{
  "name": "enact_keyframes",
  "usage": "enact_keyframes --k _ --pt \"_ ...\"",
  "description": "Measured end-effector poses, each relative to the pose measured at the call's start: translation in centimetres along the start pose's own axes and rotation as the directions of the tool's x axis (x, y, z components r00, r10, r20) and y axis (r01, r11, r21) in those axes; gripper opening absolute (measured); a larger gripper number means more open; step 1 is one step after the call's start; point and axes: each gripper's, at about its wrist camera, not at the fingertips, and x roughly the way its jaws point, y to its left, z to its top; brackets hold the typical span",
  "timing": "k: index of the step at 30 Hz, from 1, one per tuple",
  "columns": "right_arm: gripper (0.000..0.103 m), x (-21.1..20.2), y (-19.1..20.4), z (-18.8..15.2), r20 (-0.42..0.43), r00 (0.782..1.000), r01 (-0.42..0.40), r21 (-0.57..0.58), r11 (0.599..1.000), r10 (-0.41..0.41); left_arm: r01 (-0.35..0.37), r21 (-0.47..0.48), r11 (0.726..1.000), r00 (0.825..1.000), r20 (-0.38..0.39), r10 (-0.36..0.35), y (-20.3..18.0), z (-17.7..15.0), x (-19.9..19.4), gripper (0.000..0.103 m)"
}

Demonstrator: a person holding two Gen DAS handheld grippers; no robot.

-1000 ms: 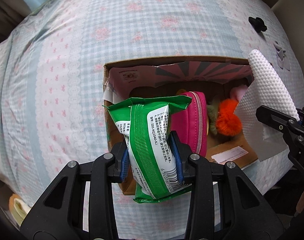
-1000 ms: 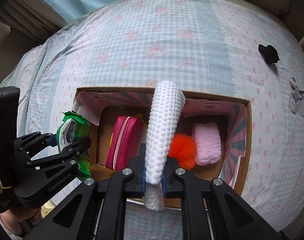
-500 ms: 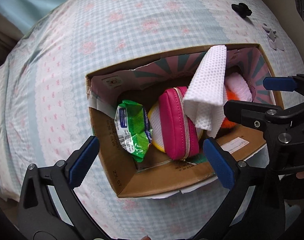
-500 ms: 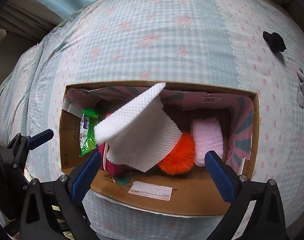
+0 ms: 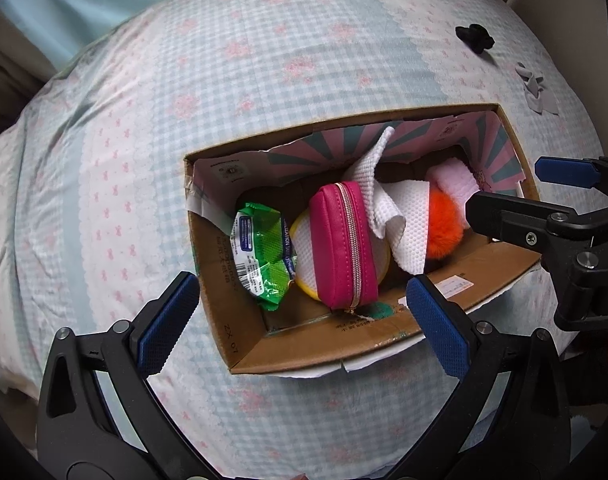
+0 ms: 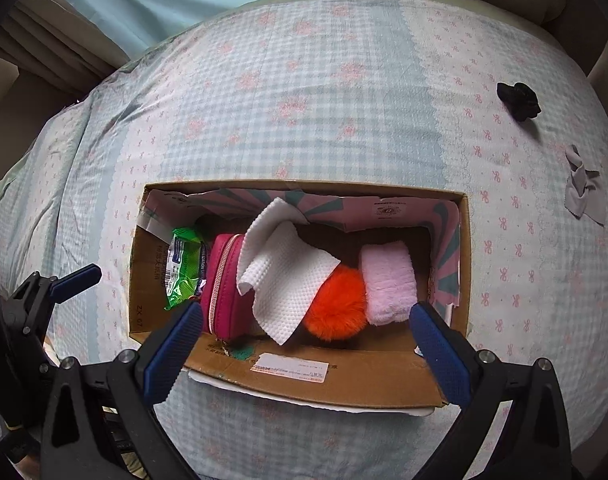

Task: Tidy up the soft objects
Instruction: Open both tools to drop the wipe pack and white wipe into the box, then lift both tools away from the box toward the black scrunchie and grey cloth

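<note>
A cardboard box (image 5: 315, 344) (image 6: 343, 380) lies on the bed. Inside it lie a green wipes packet (image 5: 260, 252) (image 6: 184, 268), a magenta zip pouch (image 5: 341, 244) (image 6: 222, 284), a white textured cloth (image 5: 403, 216) (image 6: 288, 276), an orange pompom (image 5: 443, 228) (image 6: 335, 304) and a pink fluffy towel (image 5: 455, 184) (image 6: 387, 284). My left gripper (image 5: 304, 320) is open and empty, above the box's near left corner. My right gripper (image 6: 304, 344) is open and empty, above the box's near wall; it also shows in the left wrist view (image 5: 519, 196).
The bed has a blue-and-pink checked cover (image 6: 304, 100). A black hair clip (image 5: 473, 38) (image 6: 519, 100) and a small grey cloth (image 5: 537, 92) (image 6: 583, 188) lie on it at the far right. A yellow-rimmed item (image 5: 304, 256) sits under the pouch.
Both grippers opened and pulled back. The green packet dropped into the box's left end and the white cloth settled over the pouch and pompom.
</note>
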Motion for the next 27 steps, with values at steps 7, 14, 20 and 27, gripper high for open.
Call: enact_keyframes --k 7,14,20,27 --pt "0.103 -7.4 -0.1 -1.6 0.146 0.989 0.031 -0.008 0.999 -0.030 0.006 -0.066 0.998 0.992 0.125 0.002 0.6 -0.6 -6.0 0.103" --pt "0.103 -15.4 -0.4 -3.9 0.277 0.957 0.084 0.026 0.996 -0.088 0.016 -0.111 0.994 0.970 0.243 0.012 0.8 -1.7 -13.0 0.103" --pt "0.103 -21.2 -0.9 -6.6 0.385 0.908 0.158 0.047 0.986 -0.164 0.044 -0.134 0.990 0.939 0.343 0.005 0.2 -3.1 -19.1 0.103" --pt "0.103 -24.8 -3.5 -8.3 0.442 0.867 0.200 0.117 0.973 -0.231 0.056 -0.109 0.992 0.915 0.403 -0.007 -2.7 -3.4 -22.1 0.103"
